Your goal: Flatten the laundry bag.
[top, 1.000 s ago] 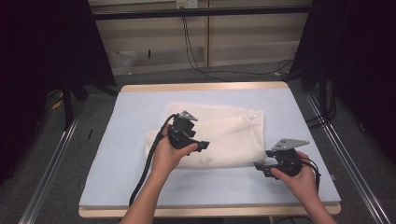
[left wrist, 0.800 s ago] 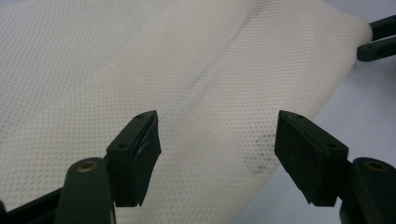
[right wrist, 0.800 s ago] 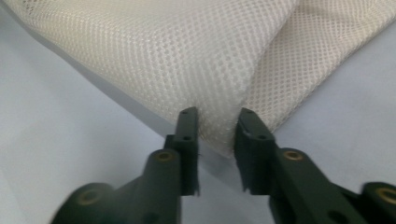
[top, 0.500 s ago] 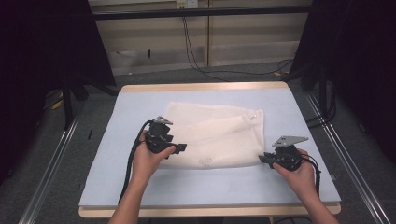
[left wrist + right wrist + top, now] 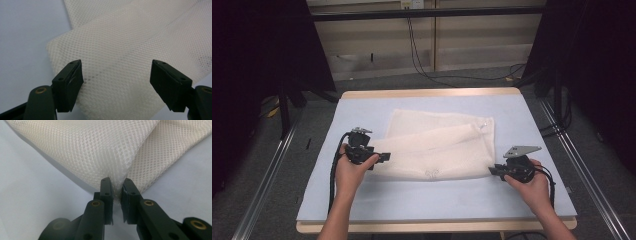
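- We work at a pale blue tabletop (image 5: 362, 200) with a wooden rim, set in a dim room with dark frames at either side and cables trailing over the grey floor beyond the far edge.
- The white mesh bag (image 5: 437, 145) lies flat near the middle of the tabletop, a little toward the right edge, with one layer already folded across itself; we judge the folding to be partly done, with another fold or a straightening pull still to come.
- Our right tool (image 5: 496, 171) sits at the bag's near right corner, and its jaws have just been closing; they now pinch a bunched tip of mesh (image 5: 117, 186) between the pads.
- Our left tool (image 5: 384, 158) is at the bag's near left corner, jaws standing wide apart and just opened a little further, with the mesh corner (image 5: 115, 82) lying under and between them but not clamped.
- What is left, as we read it: close the left tool on that corner so both near corners are held.
- Both forearms come in from the near edge, hands low, tools pointing inward toward each other.
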